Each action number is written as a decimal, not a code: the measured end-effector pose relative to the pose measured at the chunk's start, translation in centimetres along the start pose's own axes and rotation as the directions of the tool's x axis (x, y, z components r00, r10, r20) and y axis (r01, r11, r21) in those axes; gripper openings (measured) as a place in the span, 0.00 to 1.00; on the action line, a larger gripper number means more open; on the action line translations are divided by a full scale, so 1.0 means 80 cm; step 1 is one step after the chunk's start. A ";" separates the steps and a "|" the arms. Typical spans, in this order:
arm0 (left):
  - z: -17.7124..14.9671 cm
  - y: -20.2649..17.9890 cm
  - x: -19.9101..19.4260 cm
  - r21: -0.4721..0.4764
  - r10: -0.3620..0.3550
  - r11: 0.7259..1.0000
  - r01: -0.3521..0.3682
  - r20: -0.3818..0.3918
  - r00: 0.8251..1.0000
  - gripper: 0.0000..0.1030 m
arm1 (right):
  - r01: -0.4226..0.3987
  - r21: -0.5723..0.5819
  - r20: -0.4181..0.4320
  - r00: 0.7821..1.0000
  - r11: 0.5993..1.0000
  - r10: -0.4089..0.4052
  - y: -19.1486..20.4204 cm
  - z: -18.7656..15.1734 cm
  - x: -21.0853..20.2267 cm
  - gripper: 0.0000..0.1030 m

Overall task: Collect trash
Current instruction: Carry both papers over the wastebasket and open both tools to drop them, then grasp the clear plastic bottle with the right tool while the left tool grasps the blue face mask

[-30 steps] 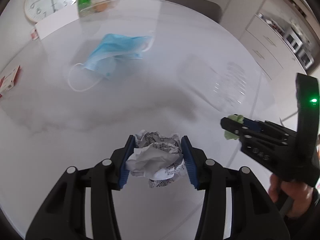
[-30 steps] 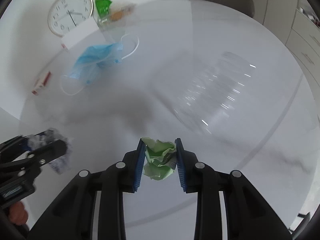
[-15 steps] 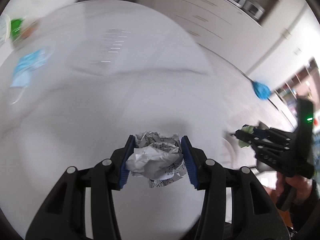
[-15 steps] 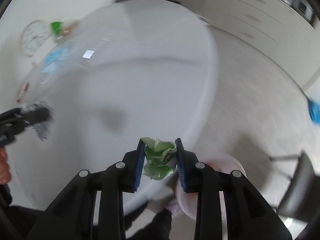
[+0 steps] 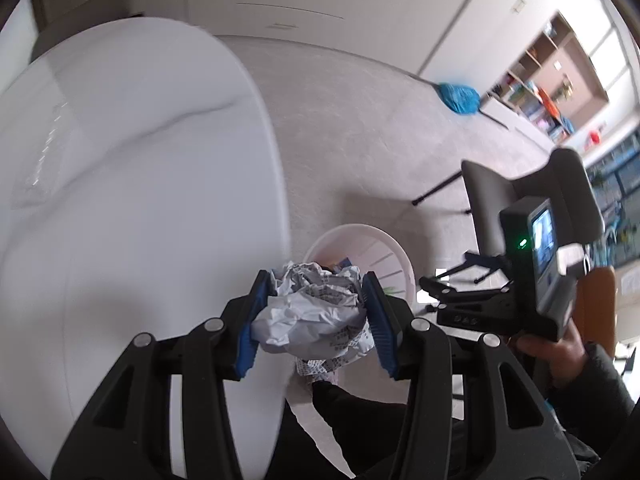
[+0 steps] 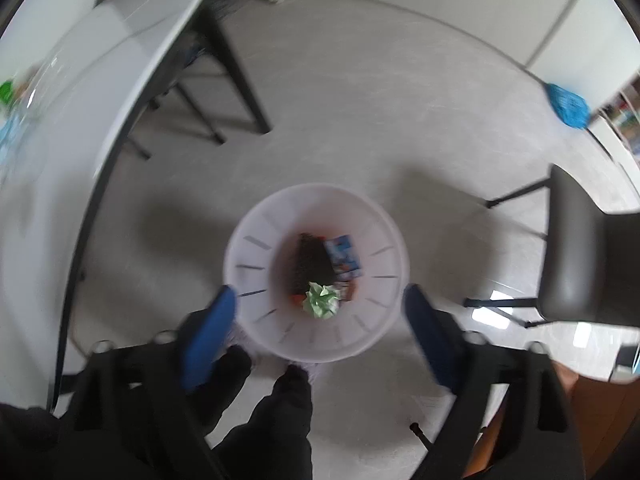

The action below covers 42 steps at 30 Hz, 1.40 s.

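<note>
Two paper wads: one grey wad [image 5: 312,312] between the left tool's pads, one green wad [image 6: 321,300] in the single bin [image 6: 256,240] beneath the right tool.

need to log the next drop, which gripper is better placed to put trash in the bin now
Left. The left gripper is shut on the crumpled paper near the white bin. The right gripper has just opened, empty; its green wad is in the bin.

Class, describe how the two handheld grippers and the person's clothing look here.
Both the left gripper and the right gripper have black linkage arms with silver rivets and blue ribbed pads. The right one's body carries a small screen and green light. Dark sleeve.
</note>
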<state>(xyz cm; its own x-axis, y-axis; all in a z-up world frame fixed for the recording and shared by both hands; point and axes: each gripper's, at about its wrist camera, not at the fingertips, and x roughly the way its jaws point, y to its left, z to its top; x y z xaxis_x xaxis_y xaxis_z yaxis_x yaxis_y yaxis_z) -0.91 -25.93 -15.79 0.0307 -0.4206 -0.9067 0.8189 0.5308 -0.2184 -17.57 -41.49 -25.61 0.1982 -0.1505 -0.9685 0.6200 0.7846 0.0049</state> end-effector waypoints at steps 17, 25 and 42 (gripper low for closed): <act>0.021 -0.130 0.068 0.175 -0.071 0.980 0.090 -0.112 0.991 0.80 | 0.022 0.194 0.084 0.996 0.981 -0.038 -0.129 -0.033 -0.051 0.98; 0.017 -0.145 0.069 0.193 -0.017 0.980 0.042 -0.127 0.992 0.93 | 0.013 0.199 0.090 0.995 0.980 -0.031 -0.131 -0.035 -0.053 0.98; 0.014 -0.114 0.045 0.127 0.006 0.992 0.003 -0.070 0.998 0.93 | 0.003 0.152 0.115 0.993 0.988 -0.021 -0.101 -0.024 -0.064 0.98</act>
<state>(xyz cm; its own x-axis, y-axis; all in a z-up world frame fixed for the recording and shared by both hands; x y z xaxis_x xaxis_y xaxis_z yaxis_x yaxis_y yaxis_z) -7.61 -33.15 -16.66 -0.0044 -0.3647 -0.9311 0.8852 0.4318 -0.1733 -25.07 -45.86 -21.18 0.2713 -0.2350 -0.9333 0.7285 0.6839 0.0396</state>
